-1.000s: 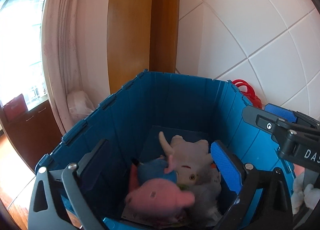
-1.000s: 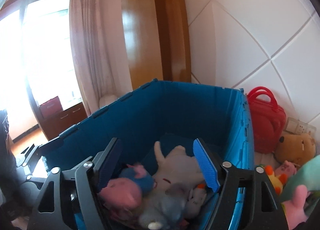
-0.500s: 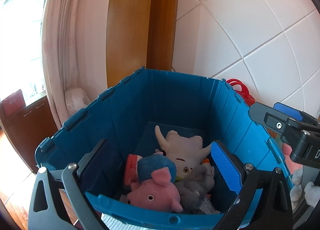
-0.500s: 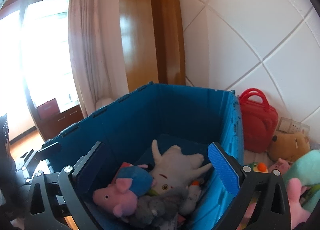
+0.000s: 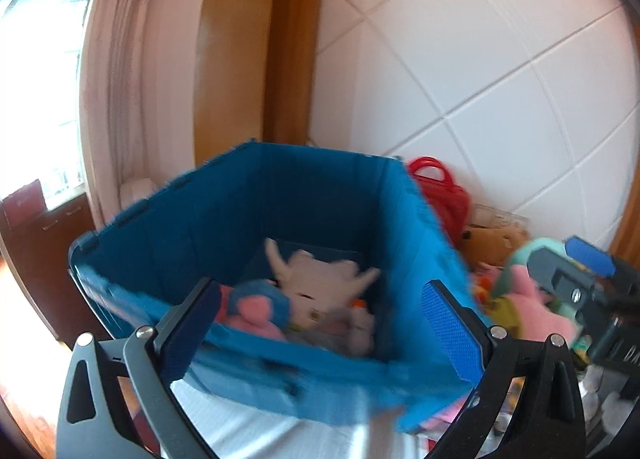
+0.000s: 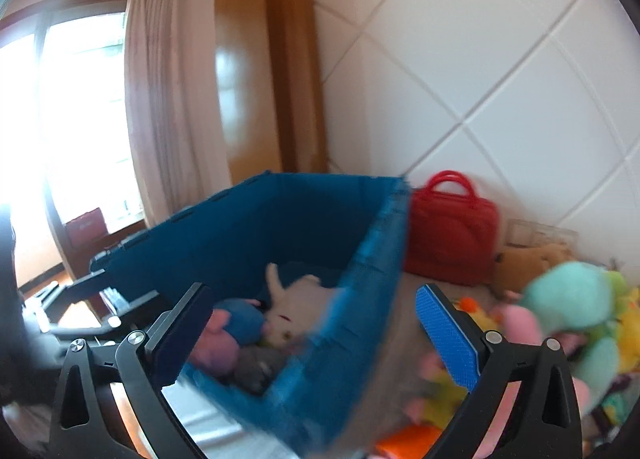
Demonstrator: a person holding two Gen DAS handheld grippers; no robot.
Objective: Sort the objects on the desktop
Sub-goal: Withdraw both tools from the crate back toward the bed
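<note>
Both claws stand wide open and empty: the left claw (image 5: 320, 323) and the right claw (image 6: 316, 327), whose jaws have just been opening. The deep blue plastic bin (image 5: 320, 195) holds a white plush animal (image 5: 320, 283) and a pink-and-blue plush toy (image 5: 256, 307). Loose plush toys (image 6: 568, 307) lie right of it, beside a red handbag (image 6: 452, 235).

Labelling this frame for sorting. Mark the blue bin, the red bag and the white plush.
blue bin (image 5: 304, 187): left wrist view, inside of far wall.
red bag (image 6: 452, 235): right wrist view, front face.
white plush (image 5: 320, 283): left wrist view, its body.
</note>
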